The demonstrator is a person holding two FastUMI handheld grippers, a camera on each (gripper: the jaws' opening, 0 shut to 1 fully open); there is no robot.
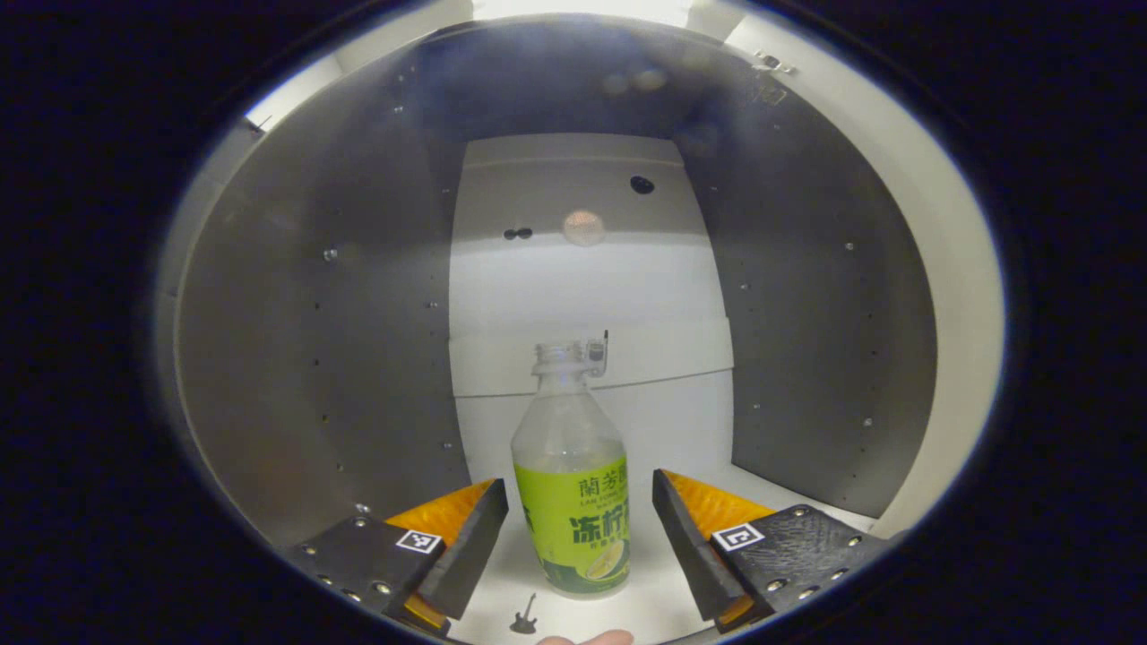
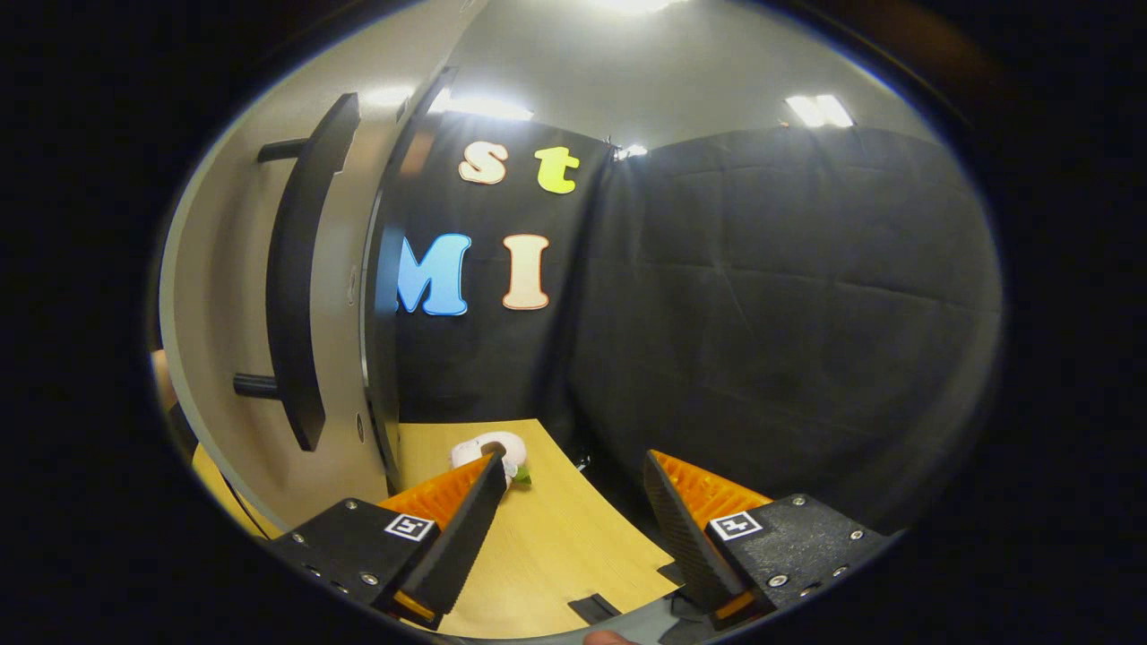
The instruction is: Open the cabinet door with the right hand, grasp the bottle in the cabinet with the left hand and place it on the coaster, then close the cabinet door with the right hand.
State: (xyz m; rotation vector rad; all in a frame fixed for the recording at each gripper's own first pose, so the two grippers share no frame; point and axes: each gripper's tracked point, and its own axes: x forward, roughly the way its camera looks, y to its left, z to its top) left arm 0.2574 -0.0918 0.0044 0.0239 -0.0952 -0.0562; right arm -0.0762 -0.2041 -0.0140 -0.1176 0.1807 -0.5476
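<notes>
- In the left gripper view, the grey inner side wall of the cabinet (image 1: 305, 358) curves away at nine o'clock, dotted with small shelf-pin holes.
- The left gripper (image 1: 580, 520) sits at six o'clock, its two fingers spread wide, one to either side of the clear plastic bottle with the lime-green label (image 1: 572, 484); a gap shows on both sides, so neither finger touches it.
- The bottle stands upright and uncapped on the cabinet's white floor (image 1: 663, 573), dead centre between the fingers (its neck reaches roughly the middle of the view).
- A small dark guitar-shaped mark (image 1: 525, 616) lies on the floor at six o'clock, just in front of the bottle.
- The pale back panel (image 1: 582, 287) rises behind the bottle towards twelve o'clock, and the second grey side wall (image 1: 806, 313) closes the space at three o'clock.
- In the right gripper view, the pale grey cabinet door (image 2: 224, 313) stands at nine o'clock, swung open, with a long black bar handle (image 2: 300, 269) mounted upright on it.
- The right gripper (image 2: 573, 511) is at six o'clock with its fingers apart and nothing between them.
- Beyond its left finger, a round whitish object with a dark centre (image 2: 488, 450) rests on the light wooden tabletop (image 2: 538, 537) (whether this is the coaster I cannot tell).
- The black cloth wall (image 2: 762, 313) hangs from one to four o'clock.
</notes>
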